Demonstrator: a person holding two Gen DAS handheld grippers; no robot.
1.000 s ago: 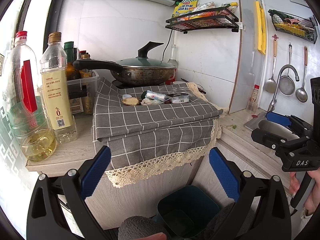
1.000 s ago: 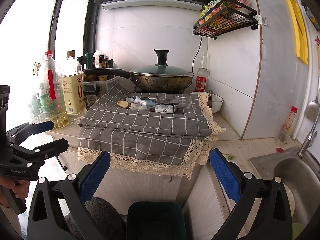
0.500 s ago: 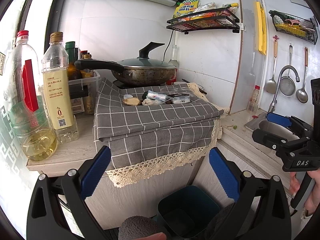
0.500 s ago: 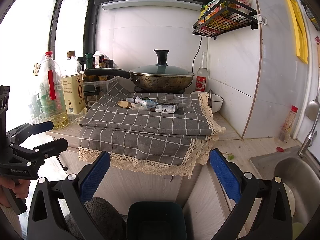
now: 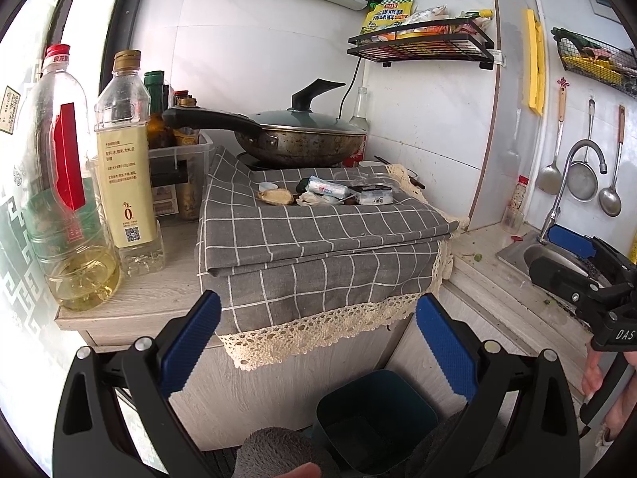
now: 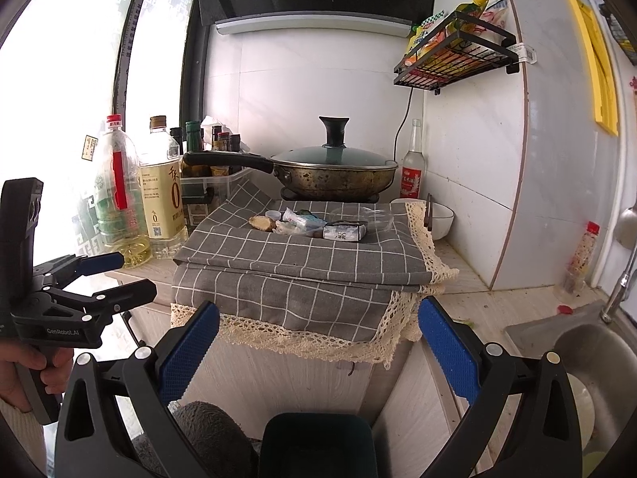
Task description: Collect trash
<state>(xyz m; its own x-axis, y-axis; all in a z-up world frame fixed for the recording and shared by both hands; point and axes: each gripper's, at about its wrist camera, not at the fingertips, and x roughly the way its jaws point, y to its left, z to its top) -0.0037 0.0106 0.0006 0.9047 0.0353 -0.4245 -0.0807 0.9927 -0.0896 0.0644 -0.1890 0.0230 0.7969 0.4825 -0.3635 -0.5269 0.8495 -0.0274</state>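
While both grippers hang low in front of the counter, L wrist view: dark green bin (image 5: 378, 418) on floor below the cloth edge, inside looks empty. Trash pile (image 5: 334, 195) sits on the grey checked cloth (image 5: 318, 239), in front of the lidded wok (image 5: 302, 135): ginger piece, wrappers, small carton. Oil bottles (image 5: 127, 167) at left, each low on oil. Left gripper (image 5: 318, 354) jaws spread wide, nothing between pads. Vs 0.5 s ago: framing nearly identical, no obj moved. Right gripper (image 5: 577, 267) at right edge over the sink, jaws apart, hand on grip.

R wrist view: same bin (image 6: 318, 446) at bottom centre, contents not visible. Trash pile (image 6: 310, 225) unchanged on cloth. Right gripper (image 6: 318, 354) wide open, empty, level, pointing at counter. Left gripper (image 6: 107, 279) at left edge, jaws parted, held by hand (image 6: 28, 370).
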